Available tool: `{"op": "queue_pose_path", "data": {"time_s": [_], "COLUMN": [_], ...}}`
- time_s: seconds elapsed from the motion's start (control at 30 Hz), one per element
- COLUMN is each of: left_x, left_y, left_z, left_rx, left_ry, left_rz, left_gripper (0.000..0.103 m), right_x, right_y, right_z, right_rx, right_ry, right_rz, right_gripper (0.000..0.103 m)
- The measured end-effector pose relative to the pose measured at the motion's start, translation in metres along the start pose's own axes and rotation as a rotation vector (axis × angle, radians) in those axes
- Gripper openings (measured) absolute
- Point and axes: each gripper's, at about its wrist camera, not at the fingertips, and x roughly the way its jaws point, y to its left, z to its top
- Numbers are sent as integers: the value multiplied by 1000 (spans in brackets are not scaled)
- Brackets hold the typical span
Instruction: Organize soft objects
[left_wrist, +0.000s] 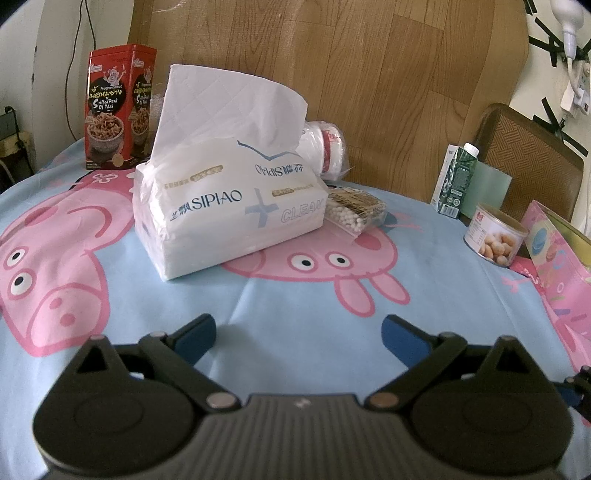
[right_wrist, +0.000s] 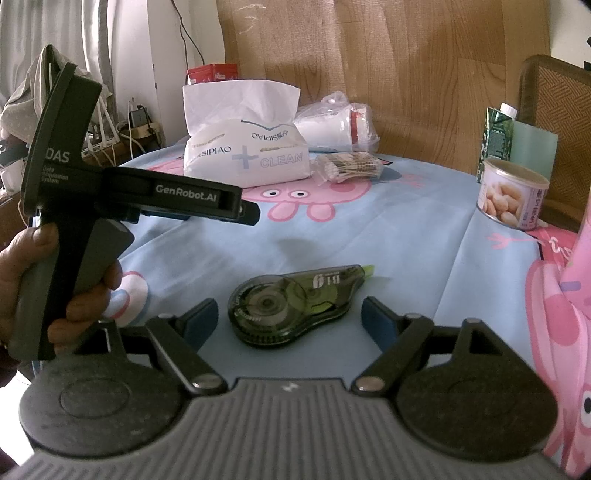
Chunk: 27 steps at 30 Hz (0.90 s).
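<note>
1. Tissue pack (left_wrist: 229, 218) is sitting upright on the far middle of the tablecloth (left_wrist: 295, 314), one sheet sticking up from its slot; it is well apart from both claws.
2. Wrapped white roll (left_wrist: 325, 147) is lying on its side just behind the tissue pack, at the cloth's far edge.
3. Bag of cotton swabs (left_wrist: 354, 212) is lying just beside the pack's right end; whether they are touching cannot be told.
4. Left claw (left_wrist: 299, 332) is hovering low over bare cloth, jaws standing wide apart and holding nothing. A hand (right_wrist: 55, 280) is gripping its handle in the right wrist view.
5. Right claw (right_wrist: 288, 319) is likewise standing wide and empty, its blue pads flanking a green correction tape (right_wrist: 291, 304) lying flat on the cloth, without touching it.
6. Hard goods are standing around the edges: a red tin (left_wrist: 118, 107) at far left, a carton (left_wrist: 456, 177) and a can (left_wrist: 495, 234) at right.
7. Progress, as judged: the soft items are appearing loosely grouped but ungripped; no sorting place is showing, so most of the work is seeming to remain.
</note>
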Motion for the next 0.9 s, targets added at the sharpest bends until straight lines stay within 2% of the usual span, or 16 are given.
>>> {"op": "queue_pose_path", "data": {"time_s": [0.9], "left_x": [0], "left_y": [0], "left_z": [-1], "left_rx": [-5], "left_ry": [0], "left_rz": [-7], "left_gripper": [100], "right_x": [0], "right_y": [0], "right_z": [0], "right_rx": [0], "right_ry": [2], "right_rz": [1], "right_gripper": [87]}}
